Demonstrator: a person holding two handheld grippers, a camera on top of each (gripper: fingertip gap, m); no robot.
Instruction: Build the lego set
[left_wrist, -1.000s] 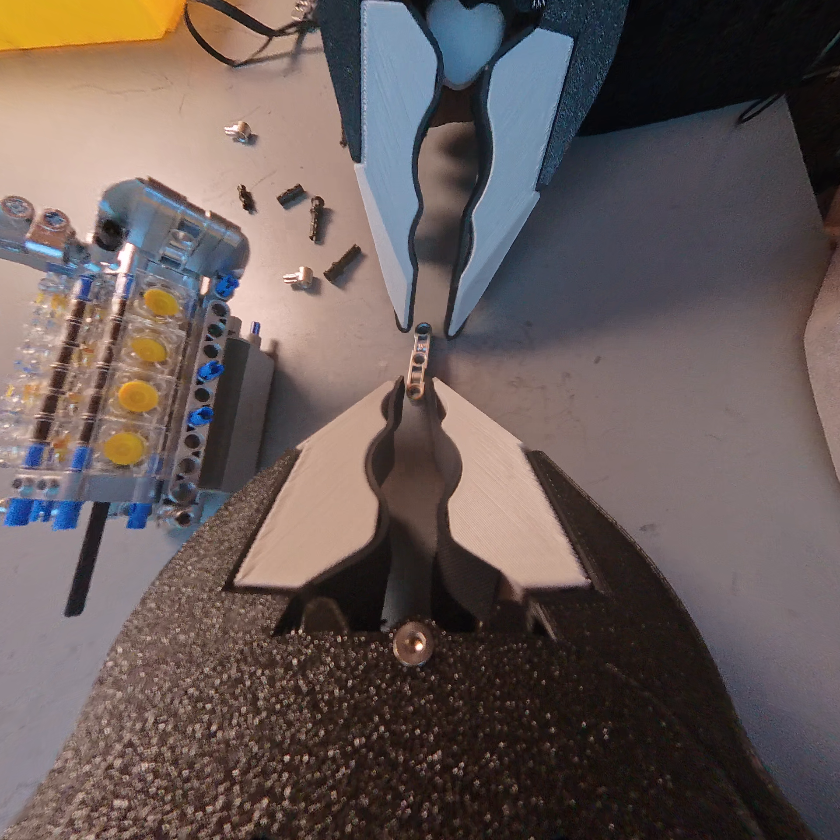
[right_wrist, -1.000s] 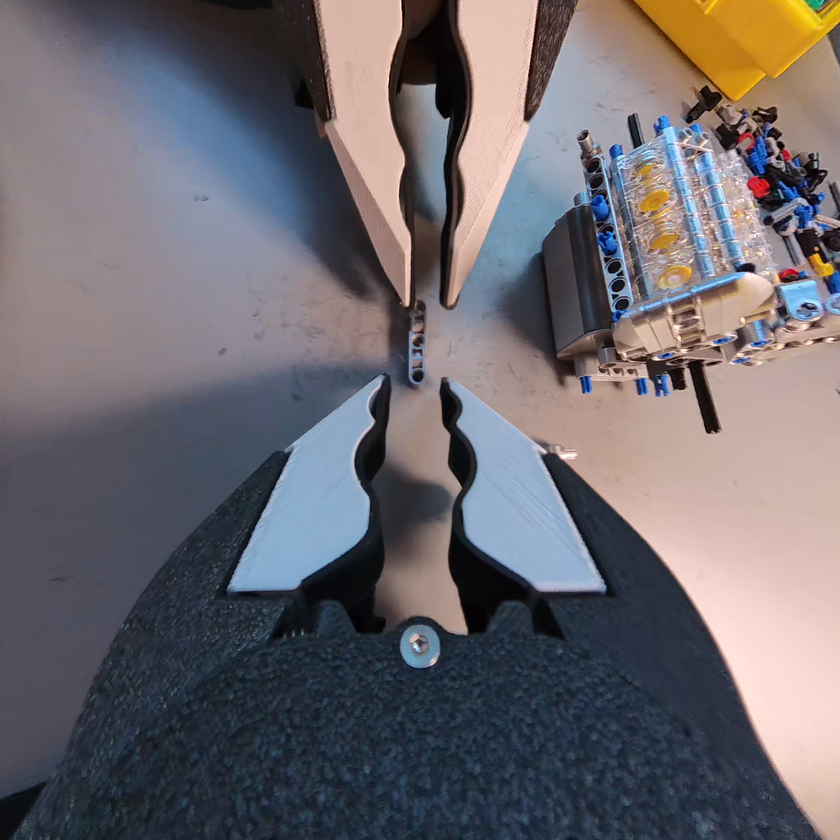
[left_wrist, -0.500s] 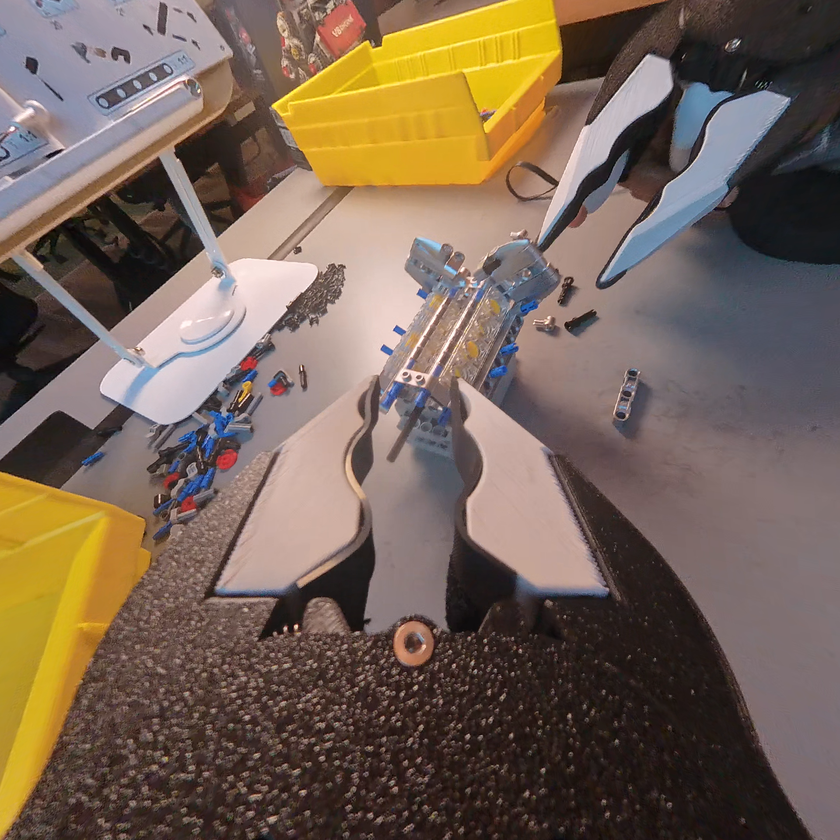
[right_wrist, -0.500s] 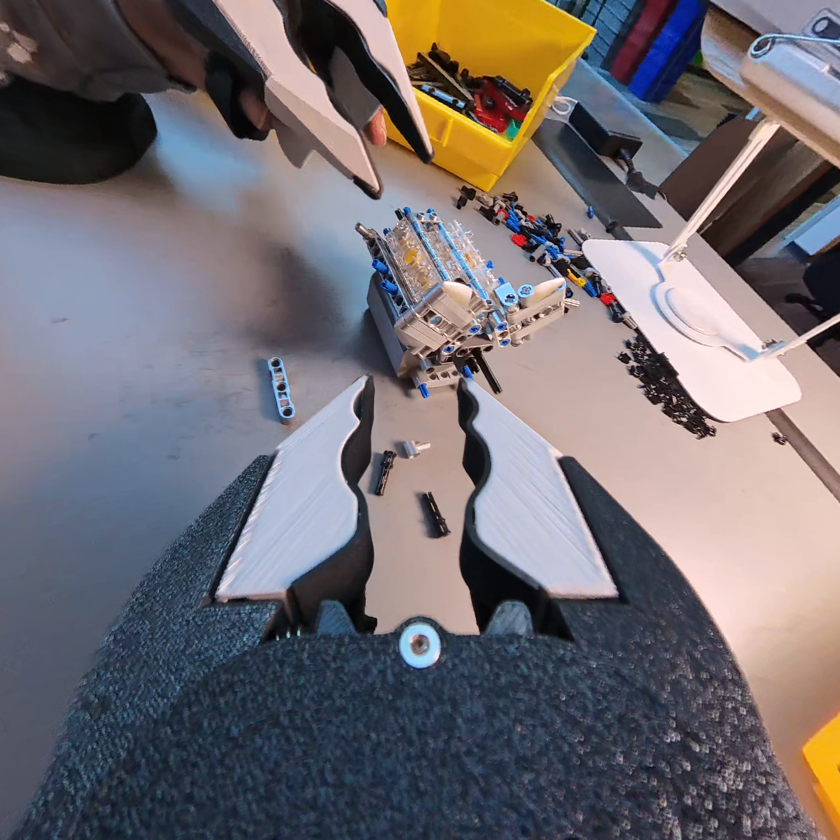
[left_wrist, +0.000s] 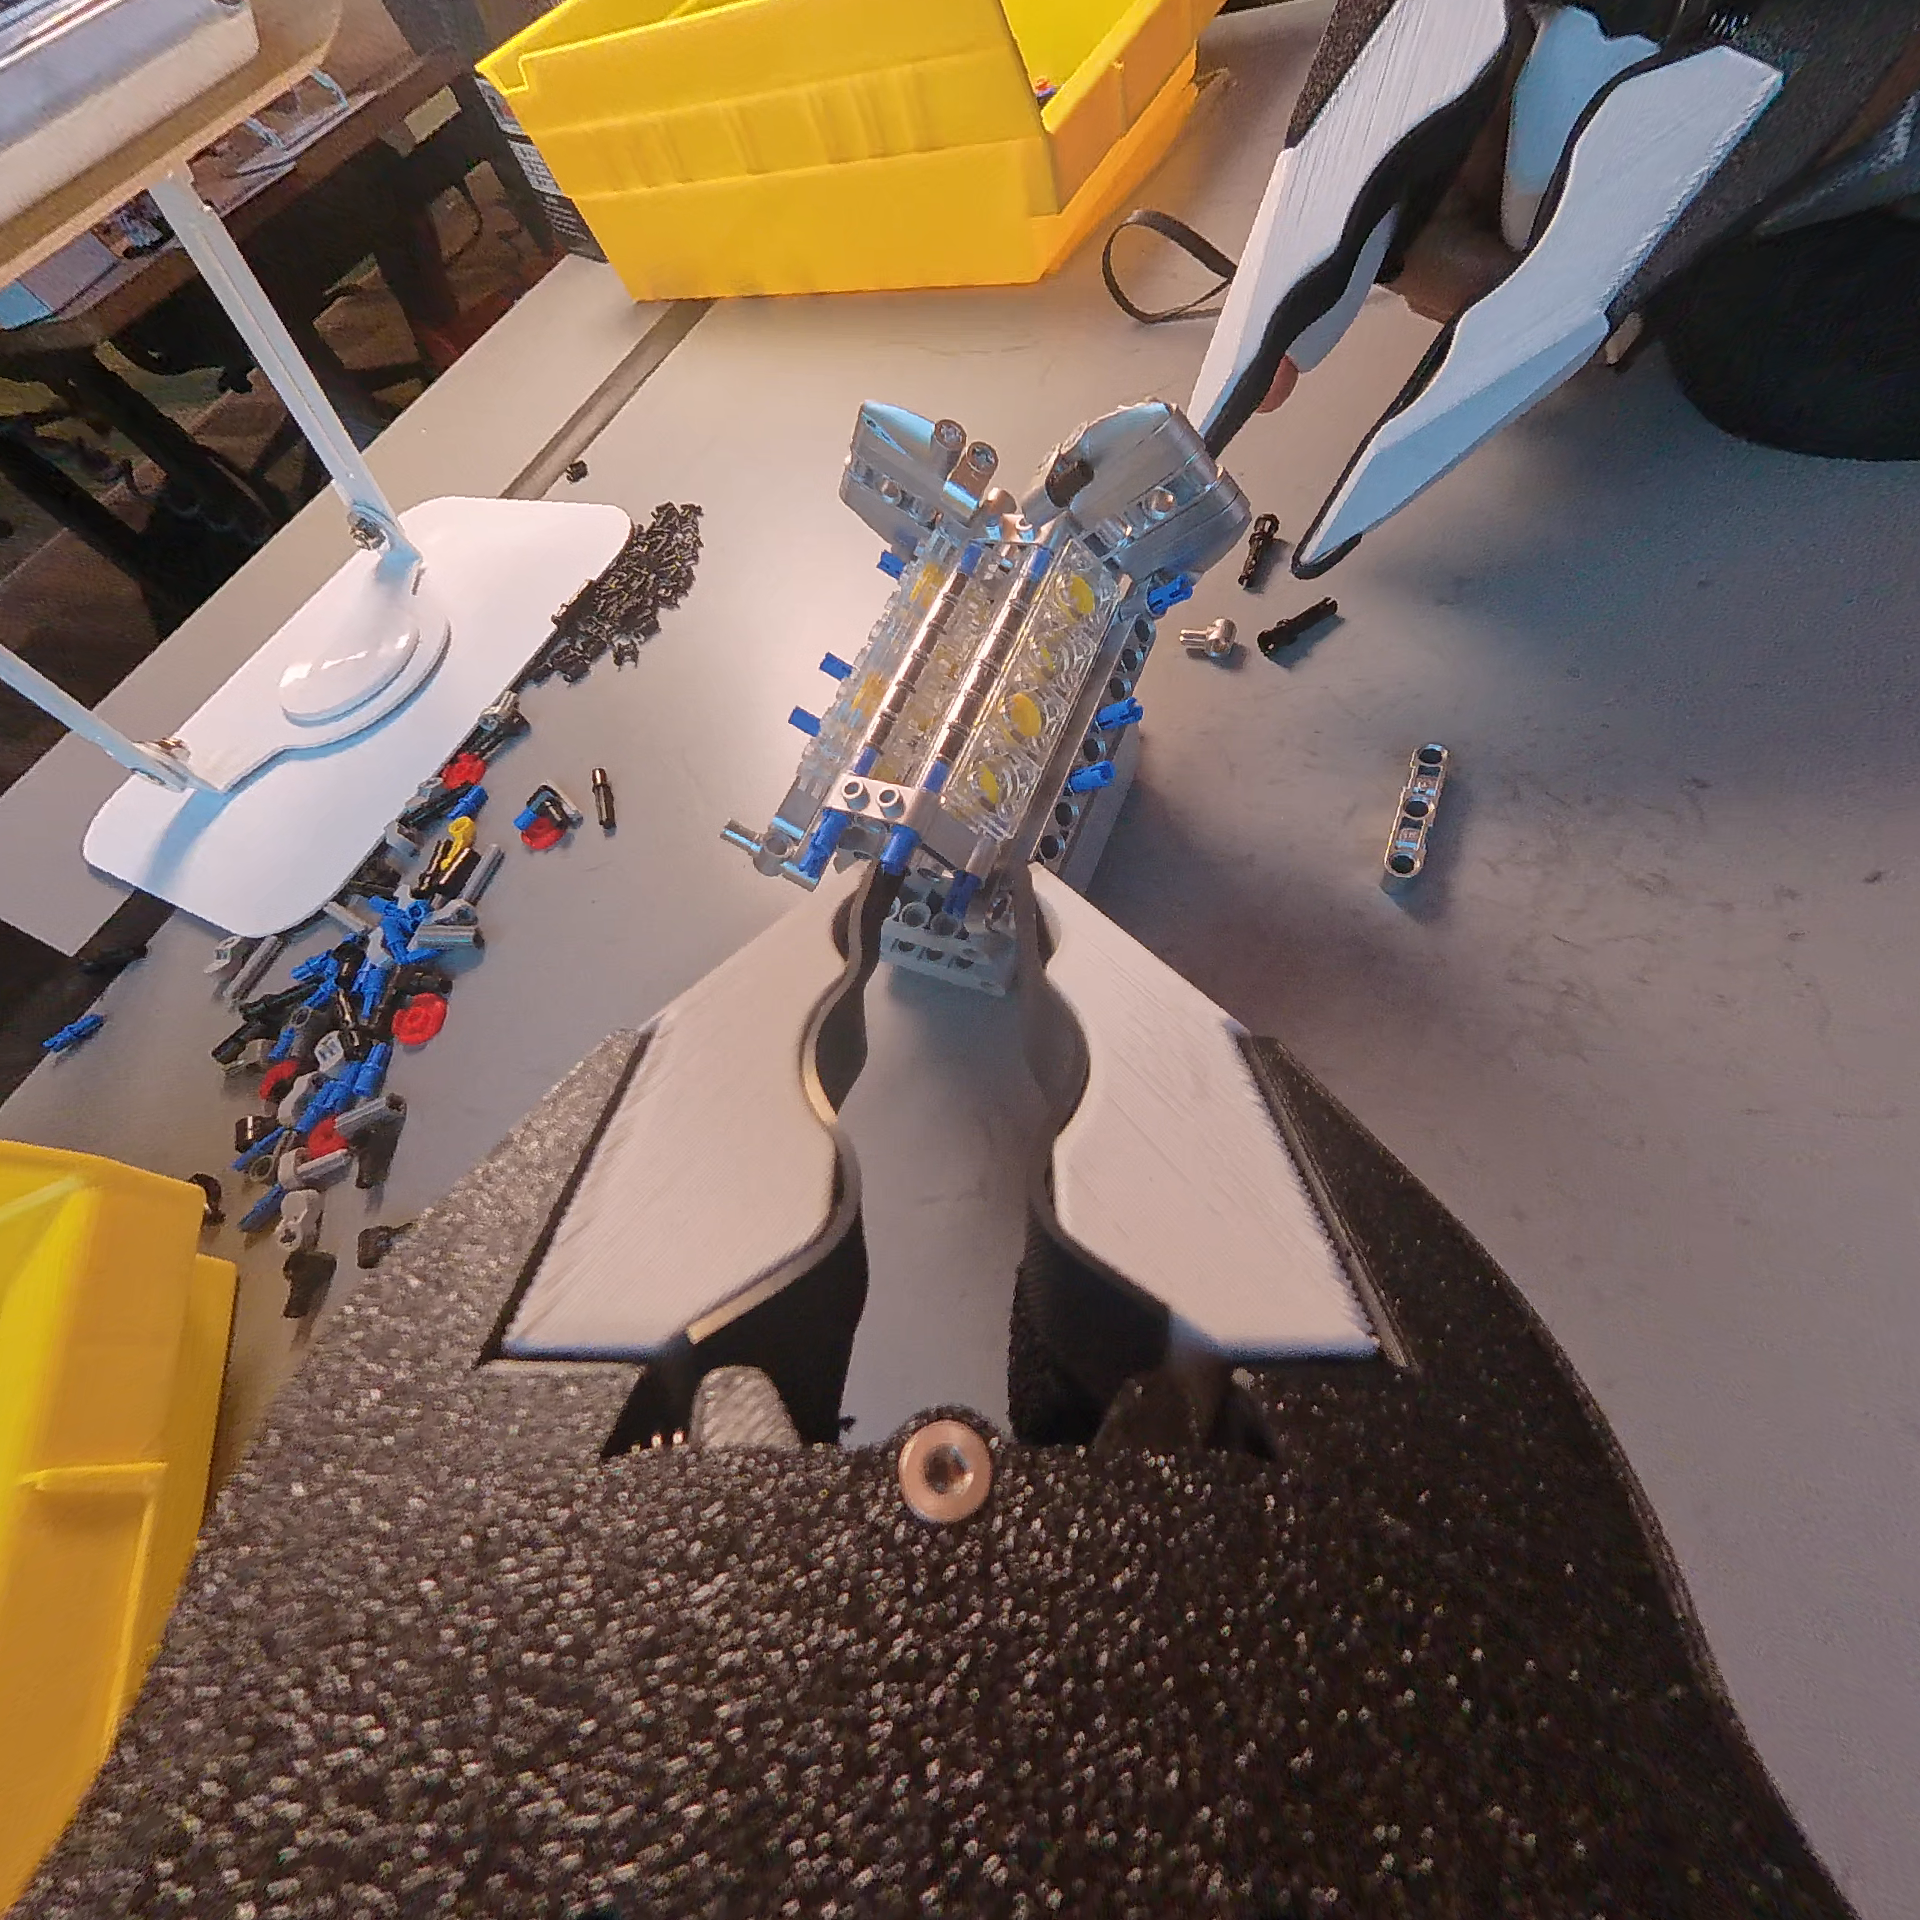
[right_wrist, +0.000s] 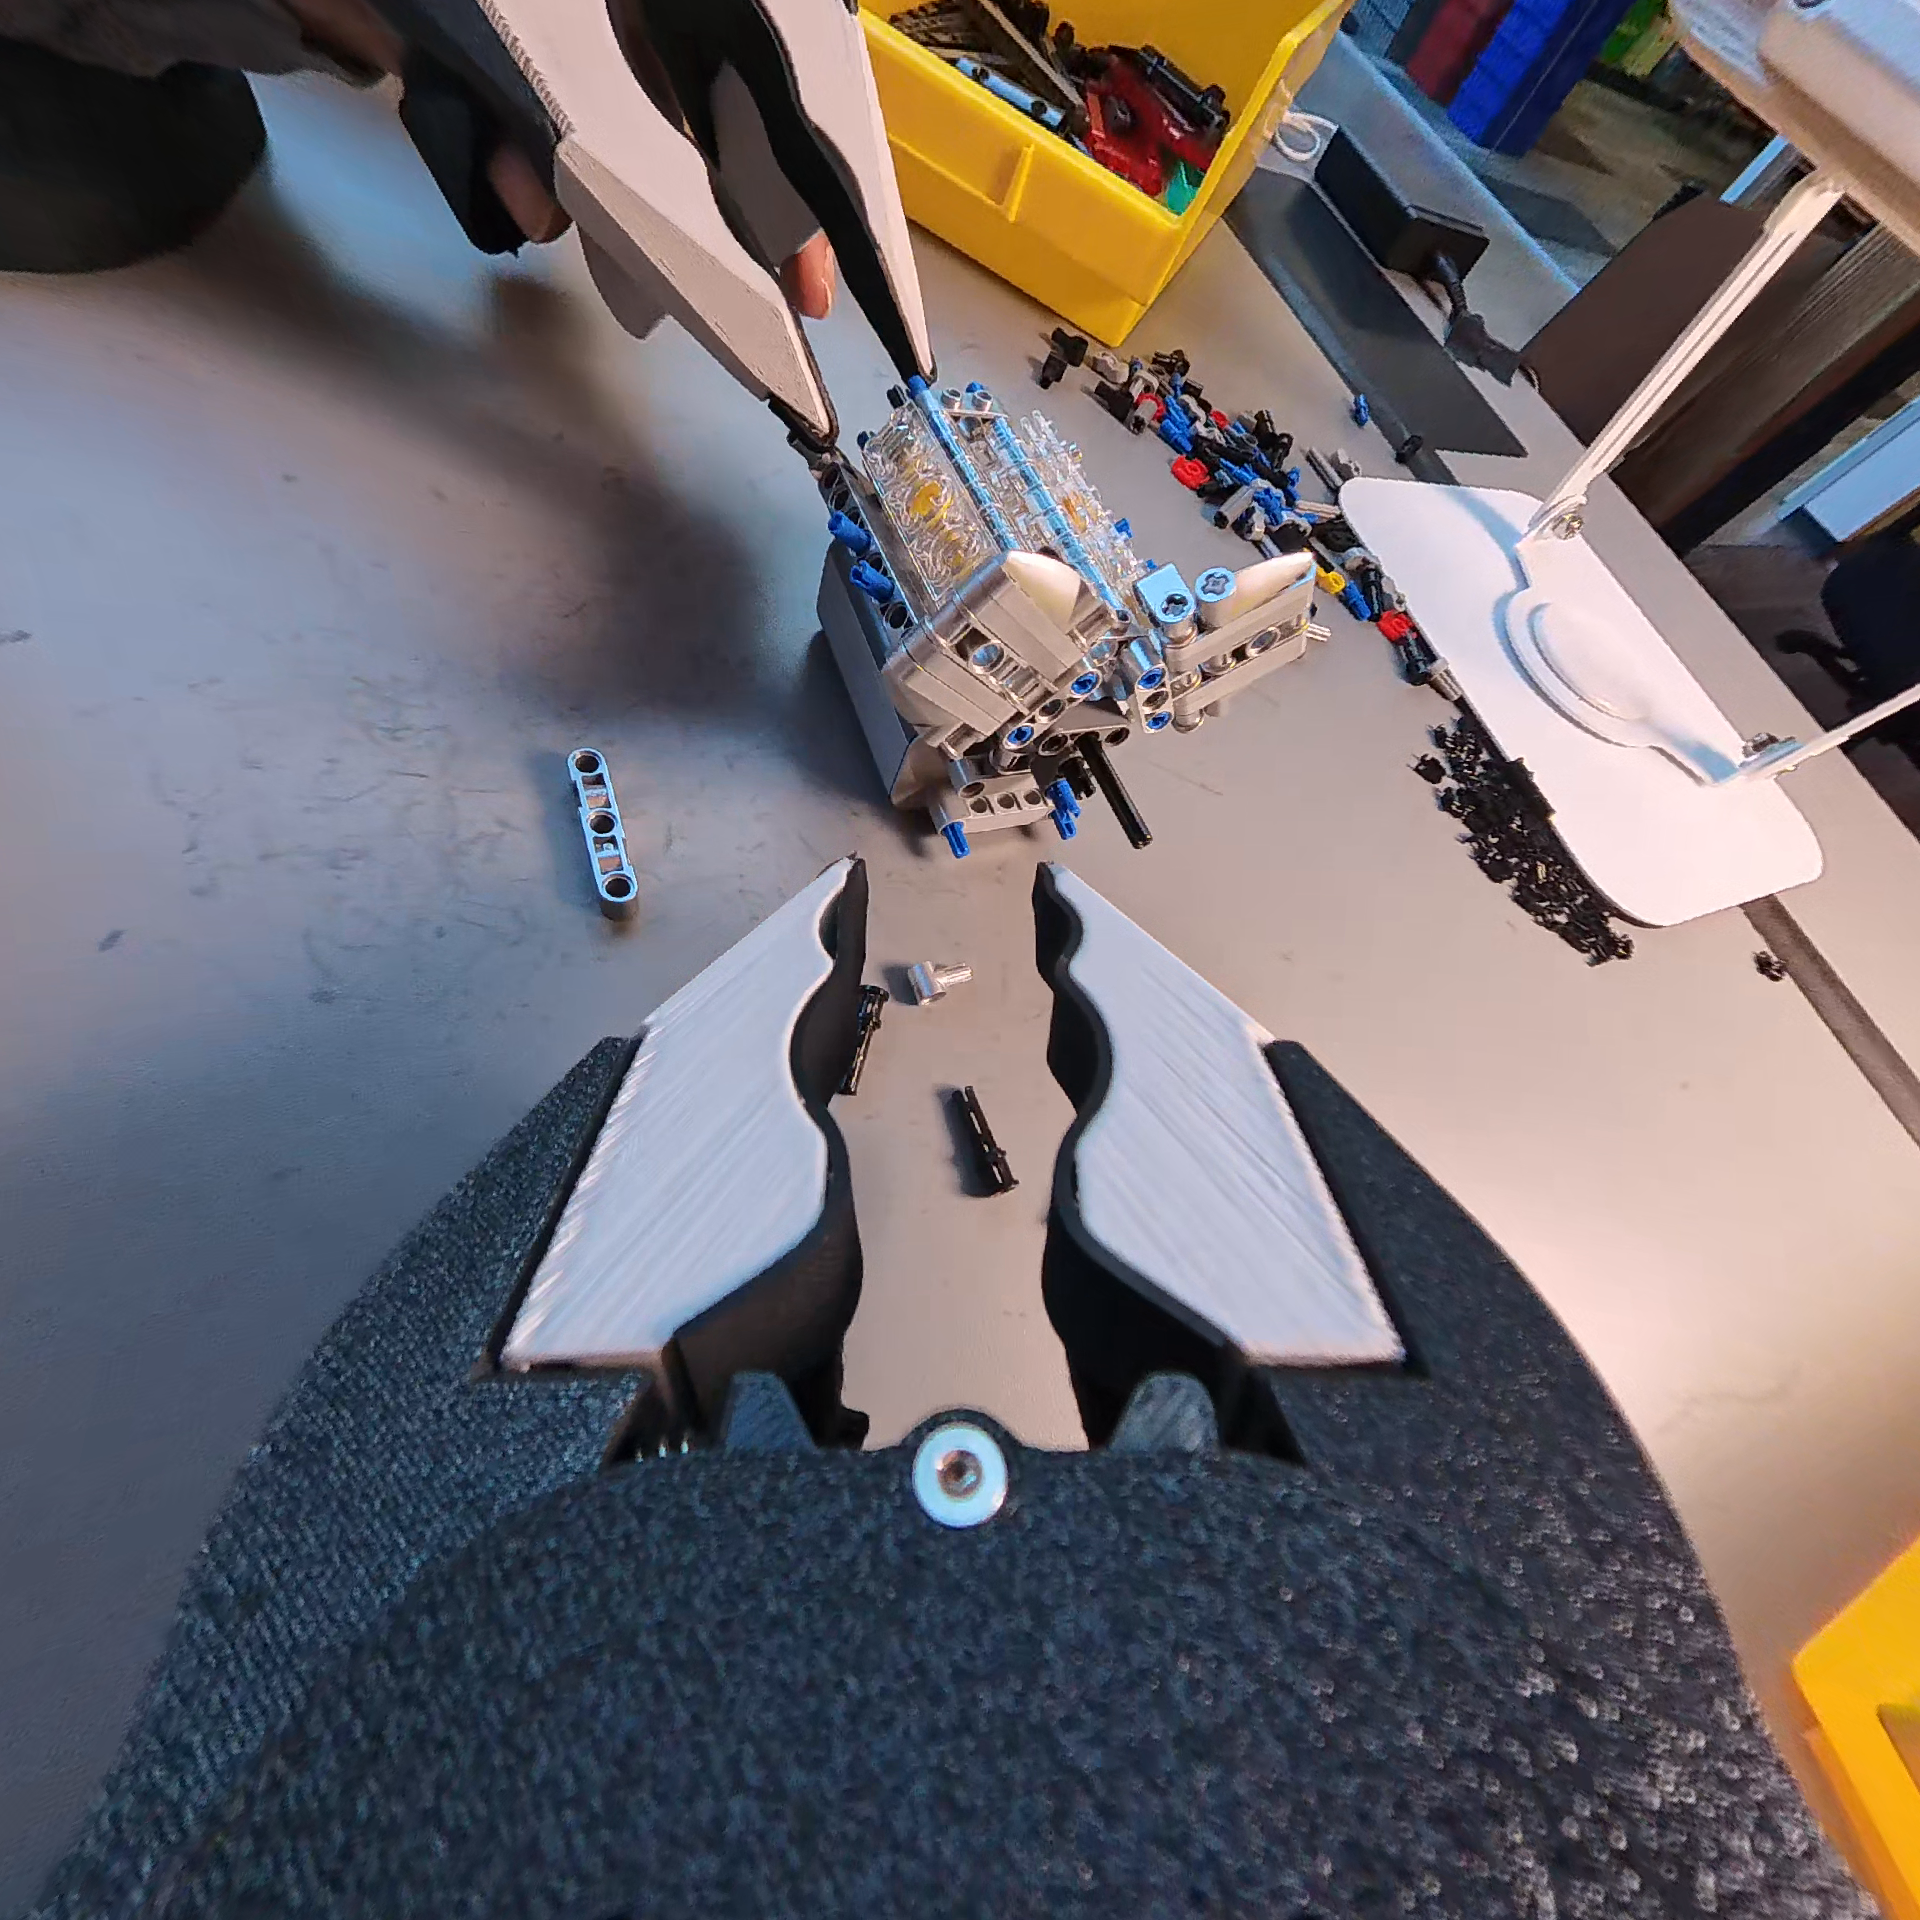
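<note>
1. My left gripper (left_wrist: 945, 888) is spread and holds nothing; its tips hang just over the near end of the brick engine model (left_wrist: 987, 707), which stands on the grey table (left_wrist: 1558, 1039).
2. My right gripper (right_wrist: 948, 873) is likewise spread and empty. It hovers over the table at the model's other end (right_wrist: 997, 623), apart from it. In the left wrist view, one of its fingertips (left_wrist: 1210, 426) overlaps the model's grey end block; whether they touch, I cannot tell.
3. Between and just below my right gripper's fingers lie a small silver connector (right_wrist: 930, 980) and two black pins (right_wrist: 982, 1140).
4. A short grey beam with holes (right_wrist: 605, 834) lies flat on the table, well apart from the model, on the side away from the loose pieces.
5. A scatter of small blue, black and red pieces (left_wrist: 343, 997) lies beside the white lamp base (left_wrist: 343, 717), with a heap of black pins (left_wrist: 623, 582) along that base's edge.
6. A yellow bin (right_wrist: 1049, 197) holding dark and red parts stands beyond the model in the right wrist view; another yellow bin (left_wrist: 104, 1403) shows at the left edge of the left wrist view.
</note>
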